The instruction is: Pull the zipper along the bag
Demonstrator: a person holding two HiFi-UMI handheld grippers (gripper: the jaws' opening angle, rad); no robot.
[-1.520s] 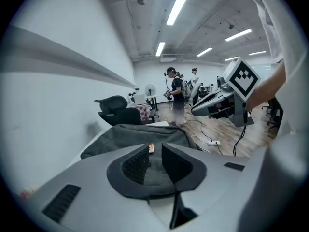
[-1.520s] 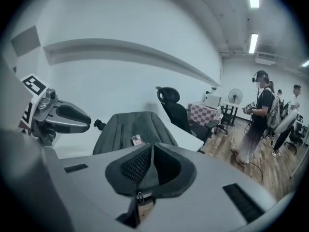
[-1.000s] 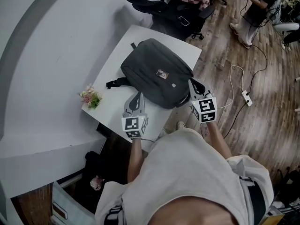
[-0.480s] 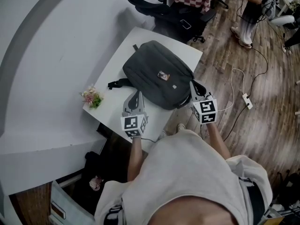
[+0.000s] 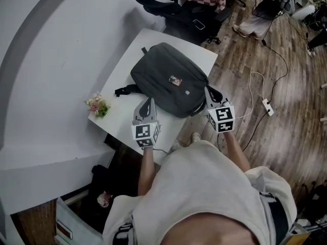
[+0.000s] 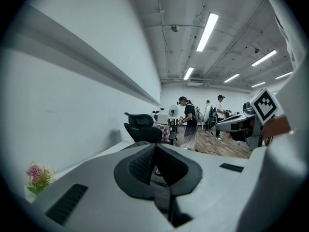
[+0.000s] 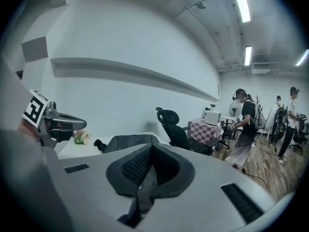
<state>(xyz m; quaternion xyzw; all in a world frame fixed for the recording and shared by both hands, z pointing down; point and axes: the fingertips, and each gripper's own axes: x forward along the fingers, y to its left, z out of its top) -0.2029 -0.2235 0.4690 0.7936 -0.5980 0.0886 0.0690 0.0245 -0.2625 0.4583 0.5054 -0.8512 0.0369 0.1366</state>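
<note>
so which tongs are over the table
The left tongs, above the white table beside the bag; the right tongs sit past its edge, over the wood floor.

Right gripper (image 7: 151,153) fills the foreground, jaws closed together; a thin dark strip may be pinched between them. Just beyond lies a grey bag (image 7: 126,141) on a white table (image 7: 72,151). Left of the bag, flowers (image 7: 79,137) and the left gripper (image 7: 79,124). Right of the bag, a black chair (image 7: 175,128).
</note>
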